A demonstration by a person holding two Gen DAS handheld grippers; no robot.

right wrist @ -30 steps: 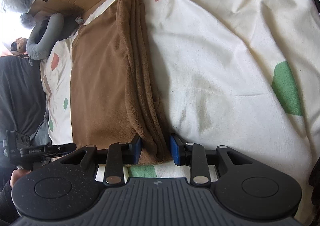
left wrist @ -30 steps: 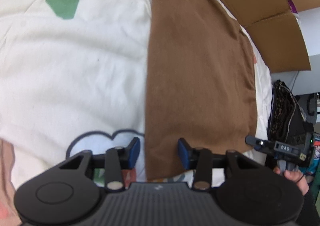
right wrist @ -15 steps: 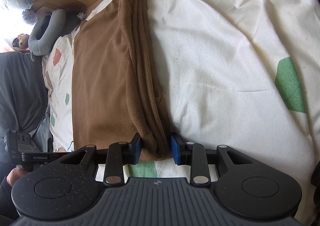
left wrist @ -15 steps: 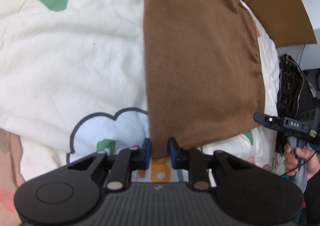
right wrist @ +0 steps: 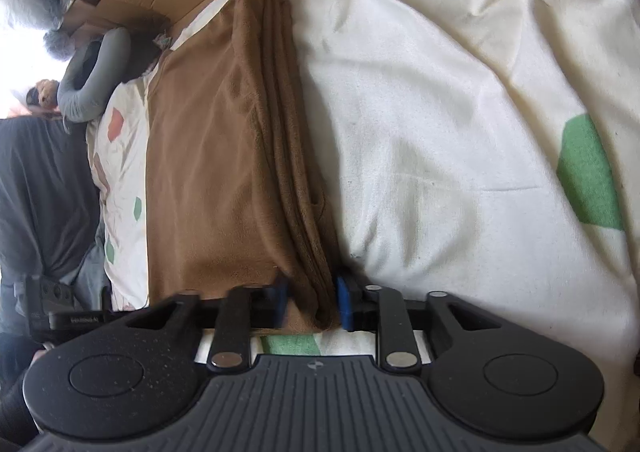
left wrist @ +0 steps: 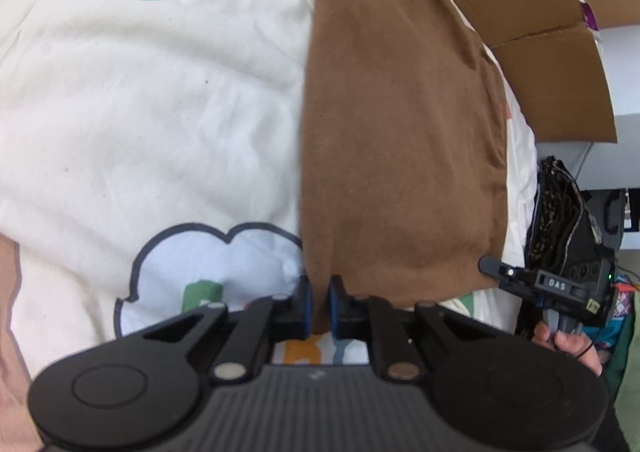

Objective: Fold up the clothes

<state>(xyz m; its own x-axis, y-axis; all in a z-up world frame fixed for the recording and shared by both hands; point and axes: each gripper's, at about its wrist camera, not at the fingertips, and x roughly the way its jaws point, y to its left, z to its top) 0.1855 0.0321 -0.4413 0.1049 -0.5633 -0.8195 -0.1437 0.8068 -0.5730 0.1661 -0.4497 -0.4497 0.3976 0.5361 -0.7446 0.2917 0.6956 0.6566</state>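
A brown garment (left wrist: 400, 131), folded into a long strip, lies on a cream bed cover (left wrist: 140, 91). In the left wrist view, my left gripper (left wrist: 319, 308) is shut on the near left corner of the strip, with a thin edge of cloth pinched between its blue pads. The right wrist view shows the same brown garment (right wrist: 208, 171) with its thick stacked edge on the right. There my right gripper (right wrist: 312, 304) is closing, and the layered near corner fills the gap between its pads.
Flattened cardboard (left wrist: 540, 51) lies beyond the garment's far end. A dark heap of clothes (left wrist: 560, 211) sits off the bed's edge, above a hand (left wrist: 568, 344) holding the other device. A grey neck pillow (right wrist: 92, 79) rests at the far left.
Both grippers have closed on the garment's near corners. The left one slid onto the left edge and pinched it. The right one narrowed around the thick fold without moving.
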